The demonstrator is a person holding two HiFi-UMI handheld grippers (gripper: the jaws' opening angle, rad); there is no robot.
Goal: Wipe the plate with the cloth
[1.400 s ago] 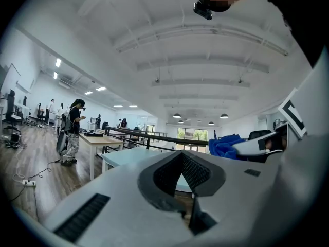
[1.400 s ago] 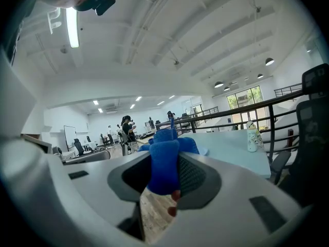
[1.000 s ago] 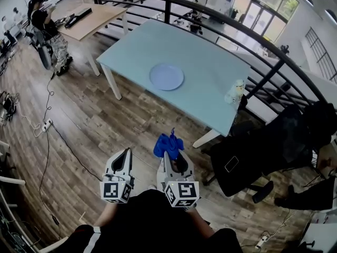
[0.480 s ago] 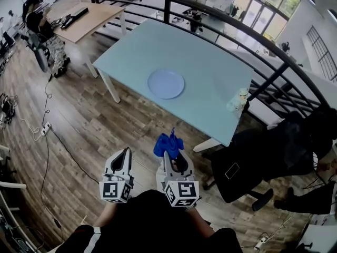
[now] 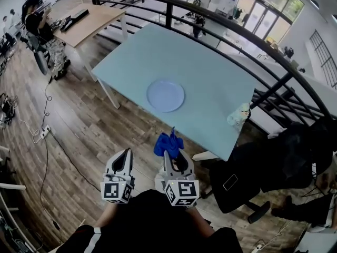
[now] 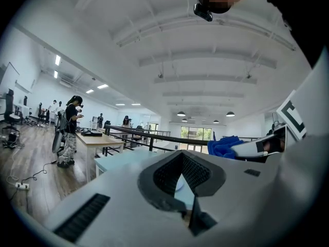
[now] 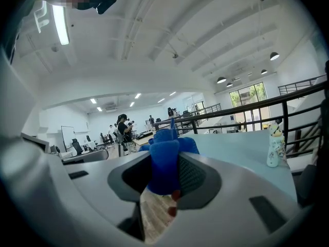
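A pale blue round plate (image 5: 166, 95) lies near the front edge of a light blue table (image 5: 210, 73), with nothing on it. The blue cloth (image 5: 168, 143) is bunched up, and my right gripper (image 5: 171, 153) is shut on it. In the right gripper view the cloth (image 7: 164, 161) fills the gap between the jaws of the right gripper (image 7: 165, 181). My left gripper (image 5: 127, 153) is beside it, shut and holding nothing; the left gripper (image 6: 188, 192) points towards the table. Both grippers hang over the wooden floor, short of the table and well away from the plate.
A small pale bottle (image 5: 238, 114) stands at the table's right front corner and is also in the right gripper view (image 7: 276, 138). A black railing (image 5: 253, 33) runs behind the table. A black chair (image 5: 253, 165) sits to the right. A wooden desk (image 5: 87, 20) and people are at far left.
The table and plate have slid lower and nearer in the head view. Both grippers keep their places in the frame, with the cloth still held.
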